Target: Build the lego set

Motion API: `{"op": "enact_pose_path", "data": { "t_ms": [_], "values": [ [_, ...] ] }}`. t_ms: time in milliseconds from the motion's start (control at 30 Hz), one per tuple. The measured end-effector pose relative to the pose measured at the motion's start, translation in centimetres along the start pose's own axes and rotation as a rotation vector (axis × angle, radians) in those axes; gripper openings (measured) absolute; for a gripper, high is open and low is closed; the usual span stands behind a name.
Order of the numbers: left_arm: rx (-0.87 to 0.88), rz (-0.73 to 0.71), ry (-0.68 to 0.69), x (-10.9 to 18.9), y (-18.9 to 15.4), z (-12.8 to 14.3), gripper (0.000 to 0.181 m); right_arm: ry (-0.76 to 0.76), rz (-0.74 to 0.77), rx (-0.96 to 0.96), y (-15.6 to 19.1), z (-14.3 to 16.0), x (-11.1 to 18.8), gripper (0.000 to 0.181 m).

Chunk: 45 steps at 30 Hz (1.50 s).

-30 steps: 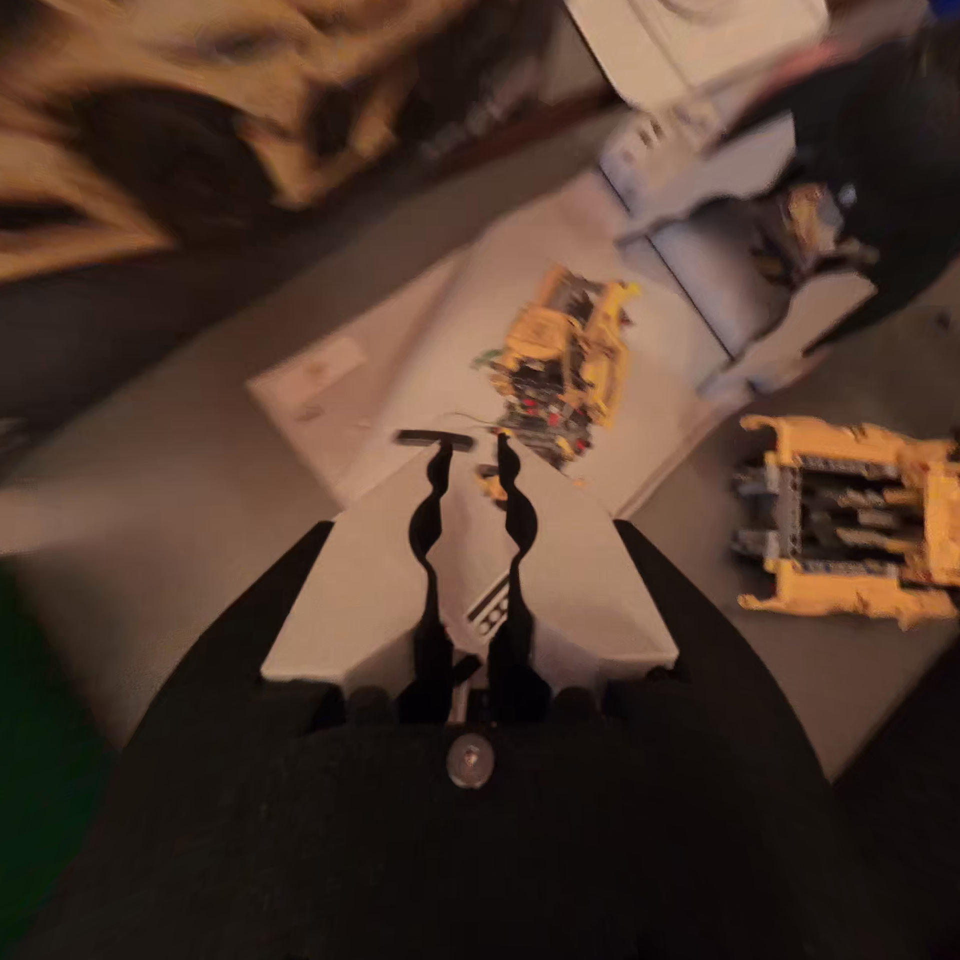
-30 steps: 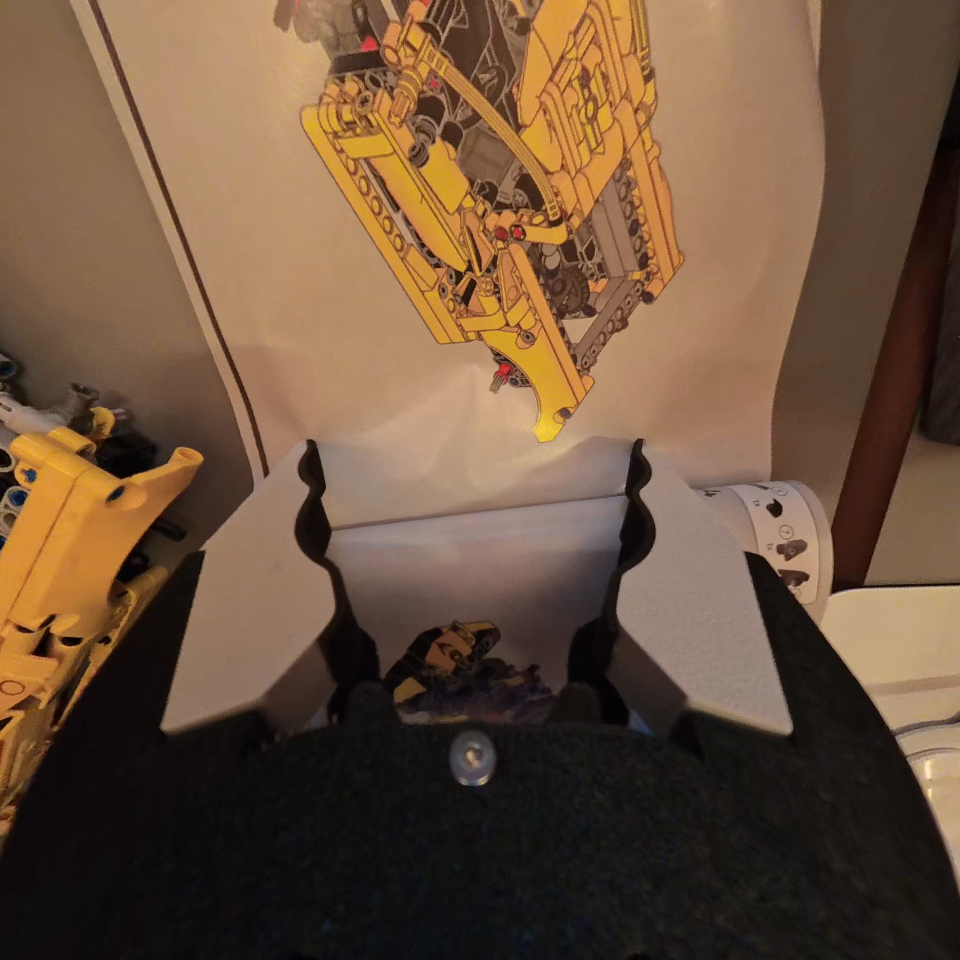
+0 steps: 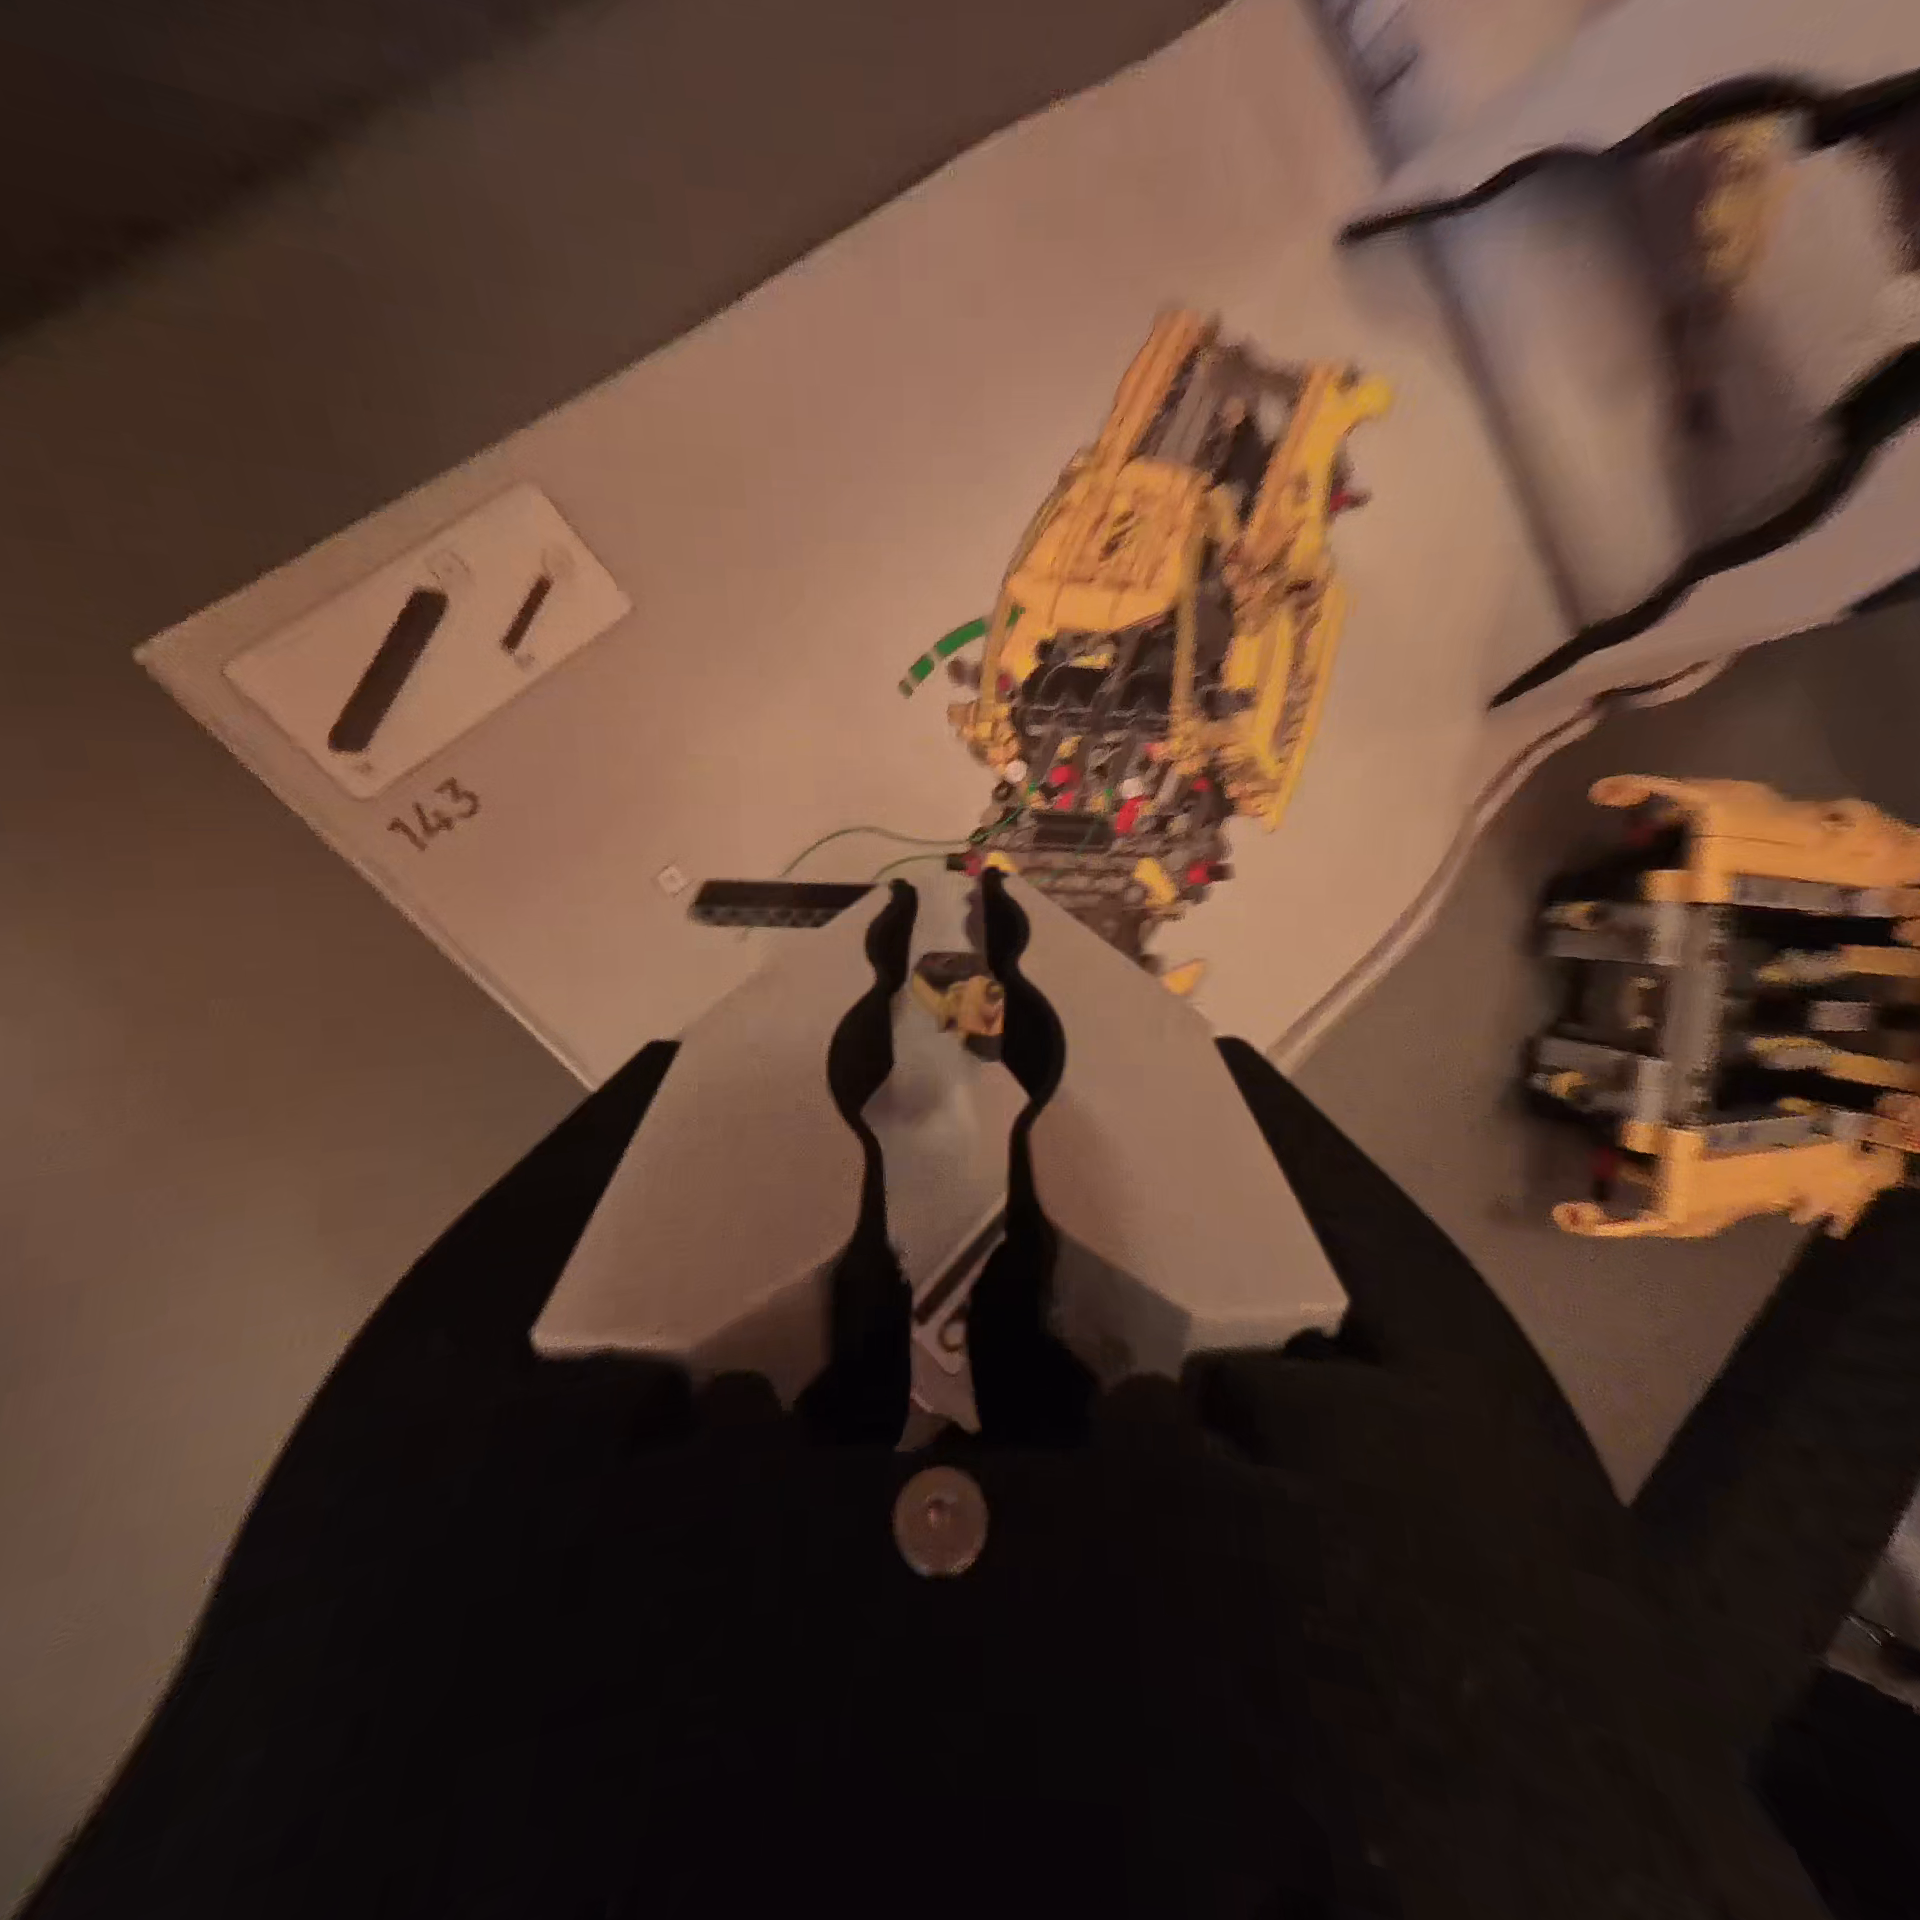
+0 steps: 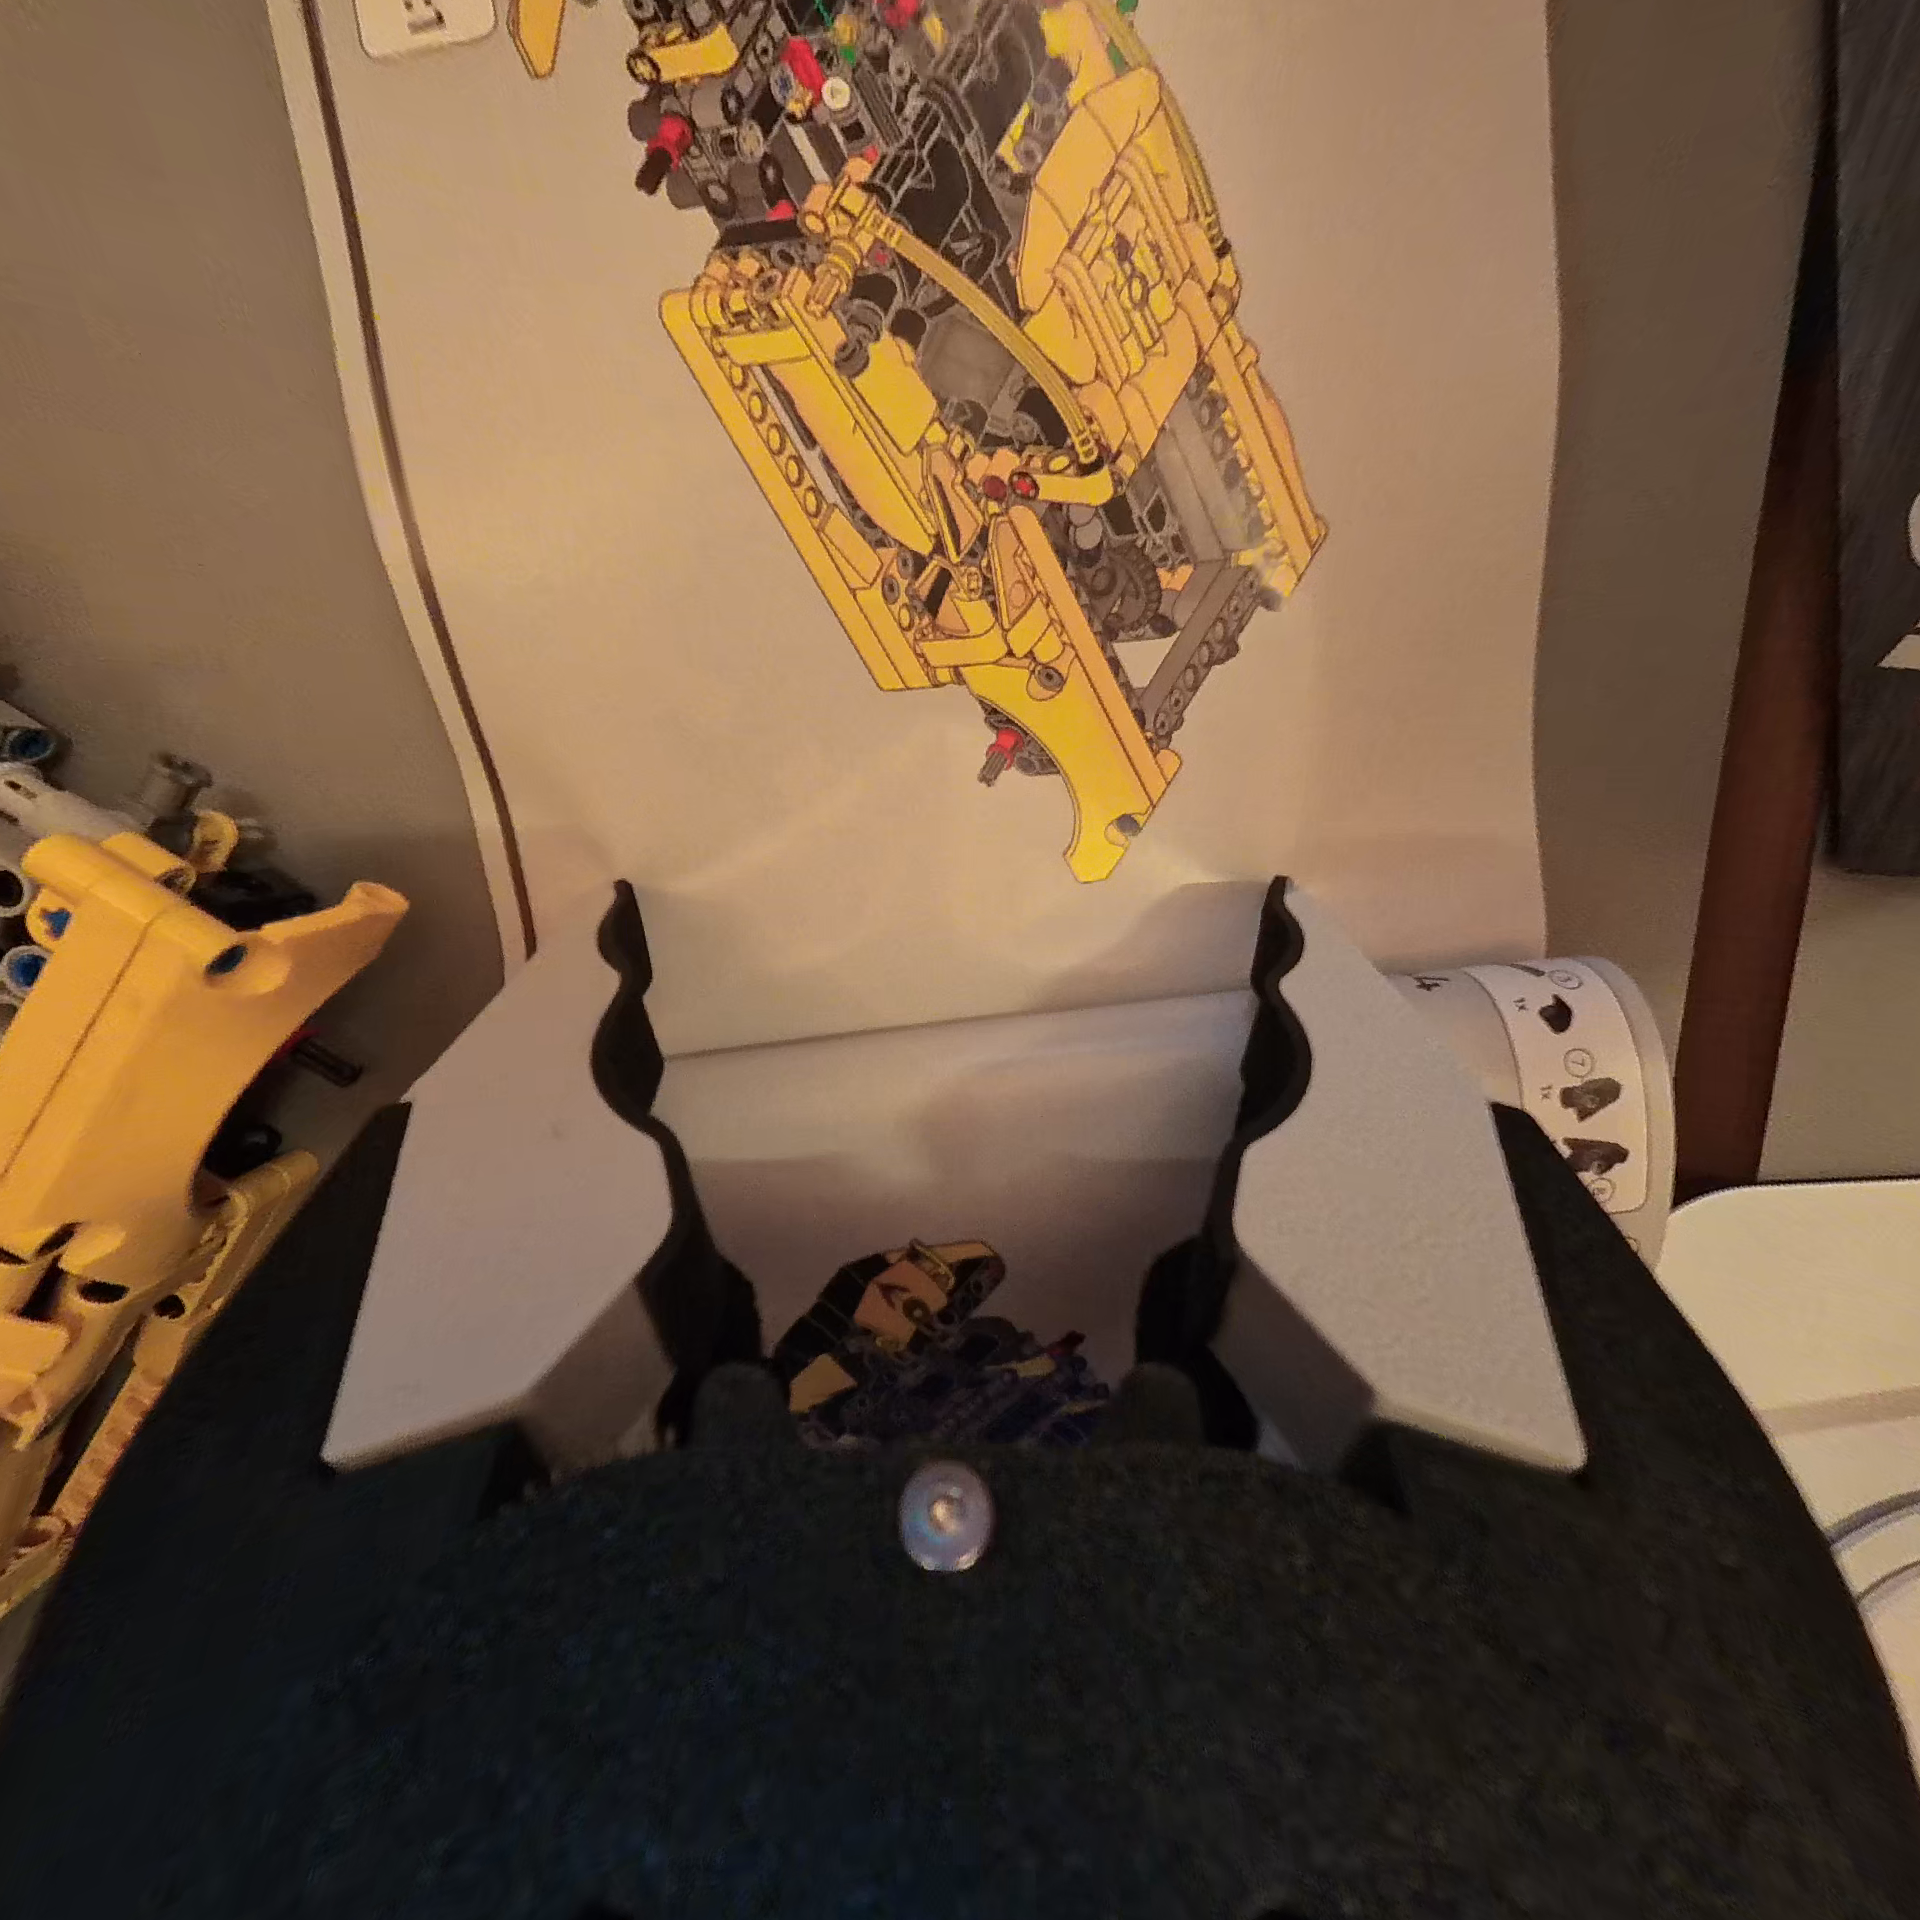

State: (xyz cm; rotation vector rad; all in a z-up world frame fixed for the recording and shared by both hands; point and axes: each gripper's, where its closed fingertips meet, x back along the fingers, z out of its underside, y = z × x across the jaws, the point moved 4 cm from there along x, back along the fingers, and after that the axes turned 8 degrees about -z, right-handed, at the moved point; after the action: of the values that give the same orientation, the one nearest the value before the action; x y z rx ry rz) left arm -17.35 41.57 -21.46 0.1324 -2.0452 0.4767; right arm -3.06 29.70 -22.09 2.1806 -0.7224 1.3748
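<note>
— Where did the lego model (image 3: 1725, 1003) sit, and which way did it run?

— In the left wrist view it lay at about three o'clock on the grey table (image 3: 260, 987), just beside the open instruction booklet (image 3: 790, 499). One model, yellow with grey and black inside, blurred; its long axis ran roughly nine to three, two yellow prongs toward nine.

— And from the right?

— Its yellow side showed at nine o'clock (image 4: 135, 1049), a prong aimed toward two. The booklet (image 4: 623, 644) filled twelve, printed drawing slanting eleven to five.

— The grippers?

— Two. The right gripper (image 4: 948, 904) stood wide apart over the page, empty. The left gripper (image 3: 940, 888) was nearly closed — a narrow gap, nothing clearly held. One black beam (image 3: 774, 900) showed at its left fingertip; printed or real, I couldn't tell.
</note>
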Motion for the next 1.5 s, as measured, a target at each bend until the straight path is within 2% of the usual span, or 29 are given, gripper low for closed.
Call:
{"op": "enact_pose_path", "data": {
  "t_ms": [67, 267, 367, 400, 533, 600, 700, 800, 1167, 1333, 1500],
  "values": [
    [0.016, -0.055, 0.017, -0.2, 0.9, 0.2, 0.0, 0.007, 0.0, -0.002, 0.0, 0.0, 0.0, 0.115],
    [0.007, -0.135, 0.062, 0.8, 2.2, 1.3, 0.0, -0.016, 0.0, 0.0, 0.0, 0.1, 0.0, 0.115],
    [-0.028, -0.291, 0.097, 1.7, 3.3, 1.3, 0.0, -0.017, 0.0, -0.002, 0.0, 0.1, 0.0, 0.115],
    [-0.068, -0.292, 0.076, 1.9, 2.8, 0.8, 0.0, -0.016, 0.0, -0.002, 0.0, 0.0, 0.0, 0.115],
    [-0.252, 0.011, -0.112, 1.6, -4.1, -2.1, 0.003, -0.011, 0.0, -0.003, 0.0, 0.0, 0.0, 0.115],
    [-0.322, 0.162, -0.126, 0.0, -7.5, -2.5, 0.004, -0.013, 0.0, -0.005, 0.0, 0.0, -0.1, 0.115],
    [-0.347, 0.172, -0.056, -3.5, -9.1, -2.4, 0.005, -0.017, 0.001, -0.007, 0.0, 0.0, -0.1, 0.115],
    [-0.323, 0.141, -0.018, -4.3, -8.4, -2.1, 0.0, -0.025, 0.003, -0.009, 0.0, 0.0, -0.1, 0.115],
    [-0.132, 0.078, 0.07, -0.3, -1.4, 2.0, 0.0, -0.039, 0.003, -0.01, 0.0, 0.0, -0.1, 0.115],
    [-0.119, 0.068, 0.082, 0.0, -1.1, 2.2, 0.0, -0.024, -0.005, 0.02, 0.0, 0.0, 0.2, 0.114],
    [-0.199, -0.005, 0.111, 0.3, -1.0, 2.5, 0.0, 0.083, -0.051, 0.021, -0.4, 0.4, 2.0, 0.099]
  ]
}}
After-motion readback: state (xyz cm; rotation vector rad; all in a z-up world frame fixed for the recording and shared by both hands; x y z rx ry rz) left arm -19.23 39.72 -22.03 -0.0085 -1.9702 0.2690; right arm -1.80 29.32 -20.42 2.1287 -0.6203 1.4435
